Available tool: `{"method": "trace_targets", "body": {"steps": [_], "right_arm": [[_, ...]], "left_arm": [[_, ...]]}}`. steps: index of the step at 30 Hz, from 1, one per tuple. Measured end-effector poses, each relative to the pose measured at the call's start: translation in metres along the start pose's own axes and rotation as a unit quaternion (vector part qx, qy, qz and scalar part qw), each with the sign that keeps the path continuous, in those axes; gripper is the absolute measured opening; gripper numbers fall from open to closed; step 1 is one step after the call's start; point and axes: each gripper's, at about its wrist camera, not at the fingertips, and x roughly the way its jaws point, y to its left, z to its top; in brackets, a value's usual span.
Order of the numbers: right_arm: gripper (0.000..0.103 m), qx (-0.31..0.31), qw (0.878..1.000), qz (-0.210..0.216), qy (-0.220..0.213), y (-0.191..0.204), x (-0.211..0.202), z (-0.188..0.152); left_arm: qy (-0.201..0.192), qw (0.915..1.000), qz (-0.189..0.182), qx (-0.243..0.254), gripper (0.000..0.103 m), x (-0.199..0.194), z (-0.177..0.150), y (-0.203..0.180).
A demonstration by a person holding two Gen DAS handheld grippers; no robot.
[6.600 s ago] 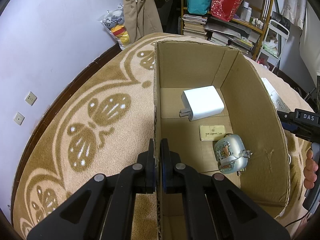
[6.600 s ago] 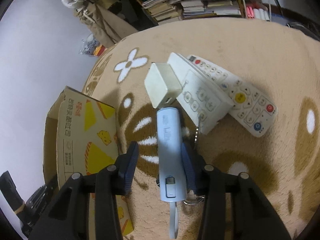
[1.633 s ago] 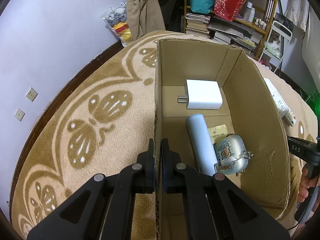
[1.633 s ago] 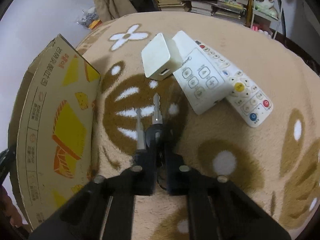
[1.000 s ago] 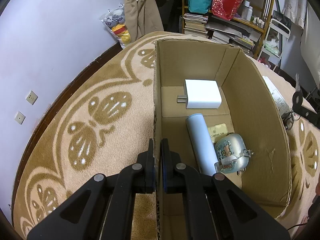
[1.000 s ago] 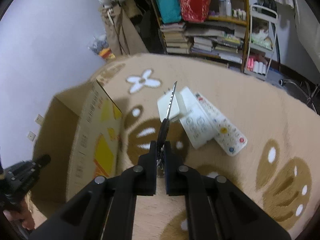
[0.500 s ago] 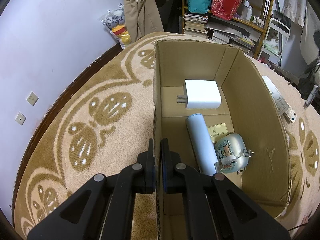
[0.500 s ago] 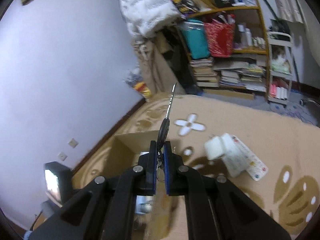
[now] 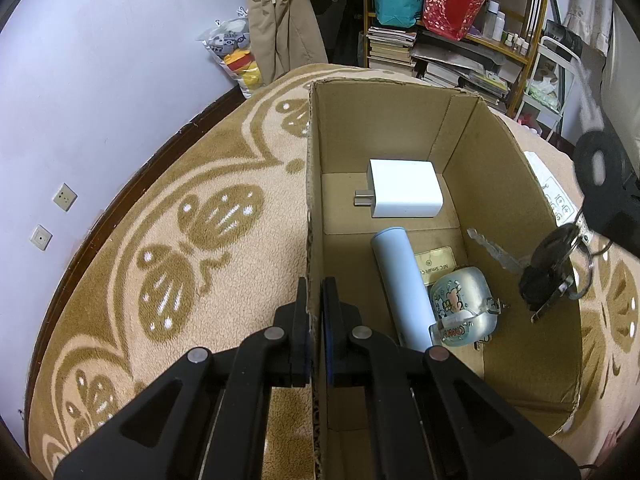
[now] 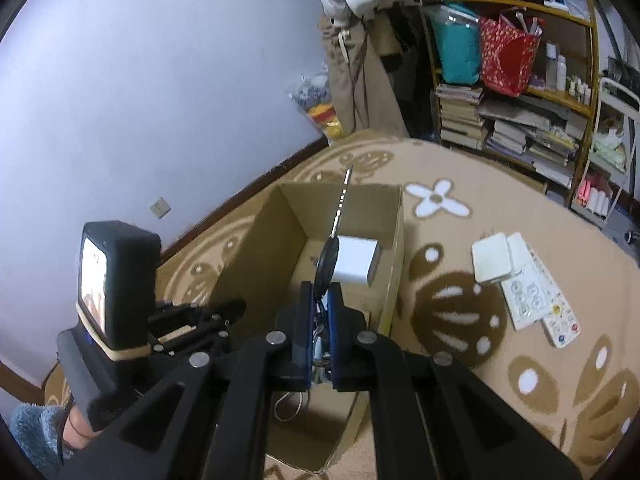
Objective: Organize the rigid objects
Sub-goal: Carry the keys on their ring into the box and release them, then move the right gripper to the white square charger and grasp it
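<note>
Through my left wrist camera, my left gripper (image 9: 315, 328) is pinched shut on the left wall of the cardboard box (image 9: 492, 184), steadying it on the patterned rug (image 9: 200, 220). Inside, a white charger (image 9: 406, 194) lies toward the far wall, a pale blue tube (image 9: 402, 292) runs lengthwise down the middle of the floor, a gold card (image 9: 436, 264) sits just beside it, and a clear round charm (image 9: 464, 306) rests against the tube near the right wall. The keys (image 9: 548, 264) hang above the right wall's rim, the blade pointing in over the box. Through my right wrist camera, my right gripper (image 10: 320, 332) is closed tight on the black key head (image 10: 327, 264), blade (image 10: 342, 200) sticking up and forward, the ring and the rest of the bunch dangling between the fingers, though blur hides how many keys there are. I judge this the carry-and-drop step: next I should come further in over the box floor, lower, and part the jaws. The open room seems to be the near right corner and the strip by the right wall; the dangling ring could catch that rim. Two remotes (image 10: 540, 300) and a white adapter (image 10: 491, 258) wait on the rug right of the box, well apart from it.
</note>
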Motion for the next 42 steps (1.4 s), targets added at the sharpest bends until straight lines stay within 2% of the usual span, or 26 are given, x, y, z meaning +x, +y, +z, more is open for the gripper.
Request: {"method": "trace_targets", "body": {"steps": [6,17,24,31,35,37,38,39,42], "right_arm": [[0.008,-0.004,1.000,0.004,0.025,0.000,0.011,-0.006],[0.008,-0.050,0.997,-0.018,0.055,0.017,0.021,-0.012],[0.008,-0.026,0.998,-0.021,0.050,0.008,0.018,-0.008],[0.009,-0.044,0.997,-0.016,0.056,0.013,0.021,-0.010],[0.027,-0.039,0.999,-0.018,0.032,0.010,0.010,-0.005],[0.032,-0.027,0.999,-0.018,0.018,0.003,0.004,0.000],[0.041,-0.020,1.000,-0.020,0.012,0.000,0.001,0.003],[0.056,-0.007,1.000,-0.028,0.002,-0.006,-0.003,0.006],[0.074,0.027,0.998,-0.048,-0.027,-0.023,-0.017,0.016]], "left_arm": [[0.000,1.0000,0.001,0.001,0.004,0.000,0.000,0.000],[0.000,1.0000,0.001,0.001,0.004,0.000,0.000,-0.001],[0.000,1.0000,0.002,0.002,0.004,0.000,0.000,-0.001],[0.000,1.0000,0.001,0.002,0.004,0.000,0.001,-0.001],[0.000,1.0000,0.002,0.002,0.004,0.000,0.000,-0.001],[-0.001,1.0000,0.002,-0.001,0.004,0.000,0.000,0.000],[-0.001,1.0000,0.000,-0.005,0.004,0.000,0.000,0.000],[-0.001,1.0000,-0.001,-0.007,0.004,0.000,0.001,0.001],[-0.001,1.0000,0.000,-0.002,0.004,0.000,0.001,0.001]]}}
